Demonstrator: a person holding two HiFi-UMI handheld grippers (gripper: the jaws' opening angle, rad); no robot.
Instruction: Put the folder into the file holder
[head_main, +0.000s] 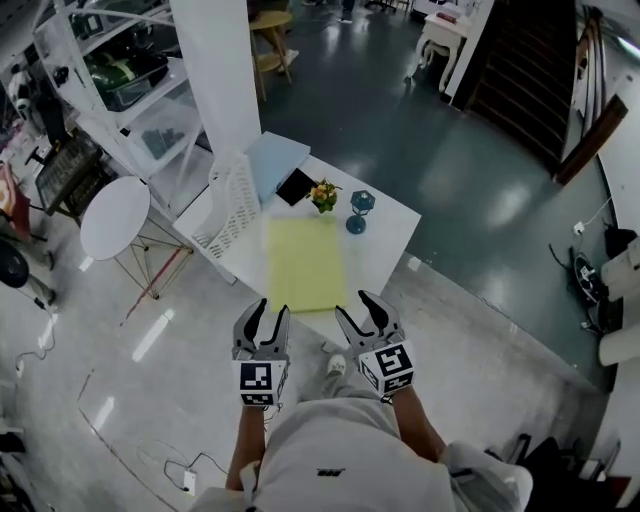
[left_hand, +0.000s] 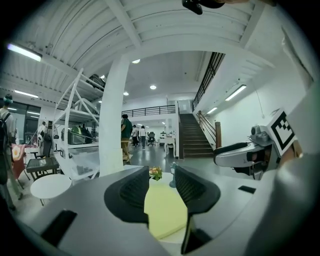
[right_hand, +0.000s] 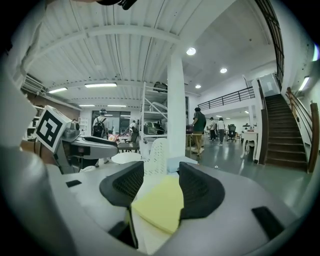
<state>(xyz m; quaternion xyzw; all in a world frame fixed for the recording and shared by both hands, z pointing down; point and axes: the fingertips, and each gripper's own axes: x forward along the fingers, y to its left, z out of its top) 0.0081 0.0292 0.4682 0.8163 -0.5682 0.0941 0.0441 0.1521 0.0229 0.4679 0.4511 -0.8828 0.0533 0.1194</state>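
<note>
Held left gripper (head_main: 268, 308) and right gripper (head_main: 355, 305) pressed together, empty, at lower centre, just short of white table (head_main: 385, 240). Saw yellow folder (head_main: 305, 265) flat mid-frame, white file holder (head_main: 232, 205) just left of it.

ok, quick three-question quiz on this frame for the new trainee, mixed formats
1. True or false: the yellow folder already stands in the file holder.
2. In the head view, on which side of the folder is the file holder? A) left B) right C) at the edge nearest the person
3. What do the left gripper and the right gripper hold?

Key:
1. False. It lies flat on the table.
2. A.
3. Nothing. Neither has anything between its jaws, and the folder lies ahead of both.
</note>
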